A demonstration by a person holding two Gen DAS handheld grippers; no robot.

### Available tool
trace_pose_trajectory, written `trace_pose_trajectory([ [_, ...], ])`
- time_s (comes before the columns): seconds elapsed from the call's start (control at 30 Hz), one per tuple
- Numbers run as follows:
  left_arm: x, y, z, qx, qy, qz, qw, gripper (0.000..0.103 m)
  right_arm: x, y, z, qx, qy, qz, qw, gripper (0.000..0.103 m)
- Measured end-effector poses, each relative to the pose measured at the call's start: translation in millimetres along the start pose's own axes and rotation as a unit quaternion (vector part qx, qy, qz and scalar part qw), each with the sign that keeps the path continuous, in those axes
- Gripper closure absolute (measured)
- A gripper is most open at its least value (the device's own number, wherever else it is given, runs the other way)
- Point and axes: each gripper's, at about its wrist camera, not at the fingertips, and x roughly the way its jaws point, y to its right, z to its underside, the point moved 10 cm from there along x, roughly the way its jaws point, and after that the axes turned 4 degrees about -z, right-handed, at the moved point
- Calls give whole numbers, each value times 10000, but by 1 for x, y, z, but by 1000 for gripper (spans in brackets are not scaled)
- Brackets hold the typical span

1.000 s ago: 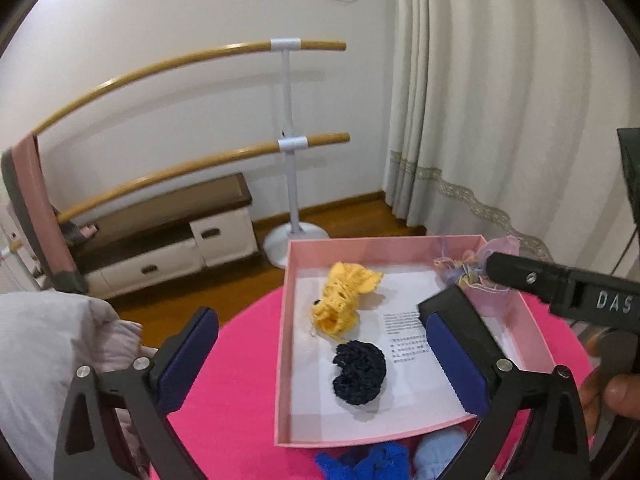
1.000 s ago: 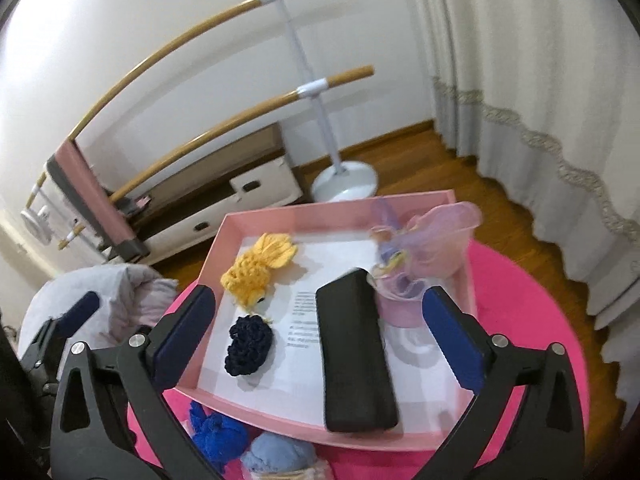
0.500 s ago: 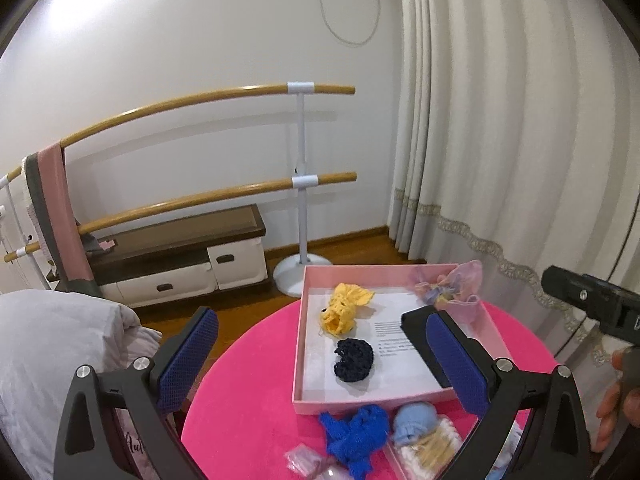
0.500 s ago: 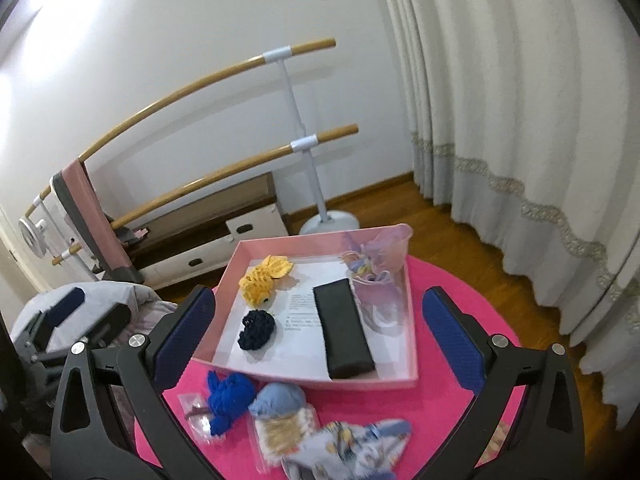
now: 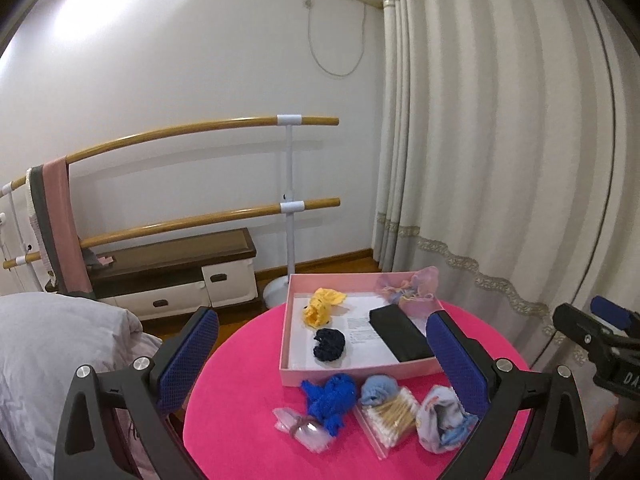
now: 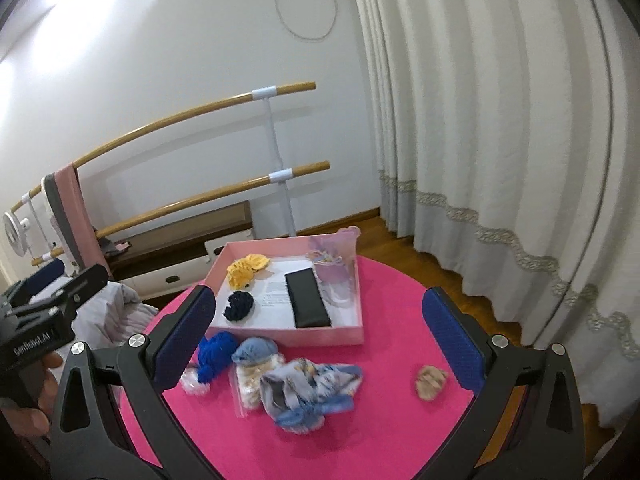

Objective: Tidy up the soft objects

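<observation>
A pink box (image 5: pixel 344 374) (image 6: pixel 296 336) stands on the round pink table (image 5: pixel 240 412) (image 6: pixel 400 312). It holds a yellow knit piece (image 5: pixel 322 306), a dark blue knit piece (image 5: pixel 330 344), a black pouch (image 5: pixel 400 336) and a lilac organza bag (image 5: pixel 412 286). In front of it lie a blue knit piece (image 5: pixel 330 400) (image 6: pixel 214 354), a pale blue knit piece (image 5: pixel 378 388), a cotton swab bag (image 5: pixel 392 420), a small clear bag (image 5: pixel 300 432), a patterned blue cloth (image 6: pixel 308 392) and a beige scrunchie (image 6: pixel 430 382). My left gripper (image 5: pixel 320 360) and right gripper (image 6: pixel 320 336) are open, empty, held back above the table.
A double wooden barre (image 5: pixel 200 132) on a white stand runs along the wall, with a low cabinet (image 5: pixel 180 276) below. White curtains (image 5: pixel 500 160) hang at the right. A grey quilt (image 5: pixel 52 360) lies left of the table.
Both grippers have pulled up and back from the box, so the whole table and the loose items in front of the box have come into view. Both stay open and empty.
</observation>
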Motion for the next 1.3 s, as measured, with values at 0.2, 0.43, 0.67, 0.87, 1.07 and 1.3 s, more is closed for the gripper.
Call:
trace_pose_trajectory([
  [0.2,-41,3,21,33,116,-31,9999,0,-27,2,17,-59,91,101,9999,0],
  [0.43,-65,11,43,37,59,-45,10000,0,-45,1,40,-106,115,242,9996,0],
  [0.67,-70,12,49,-23,-33,-64,10000,0,-50,-7,58,-178,70,207,9996,0],
  [0.87,-72,9,63,-63,-78,-51,9999,0,-48,-10,68,-190,-14,131,9997,0],
  [1.07,-70,3,69,-108,-96,-86,9999,0,-45,-7,70,-167,-74,134,9997,0],
  [1.3,-60,0,75,-130,-192,-117,9997,0,-39,-6,73,-154,-160,129,9997,0],
])
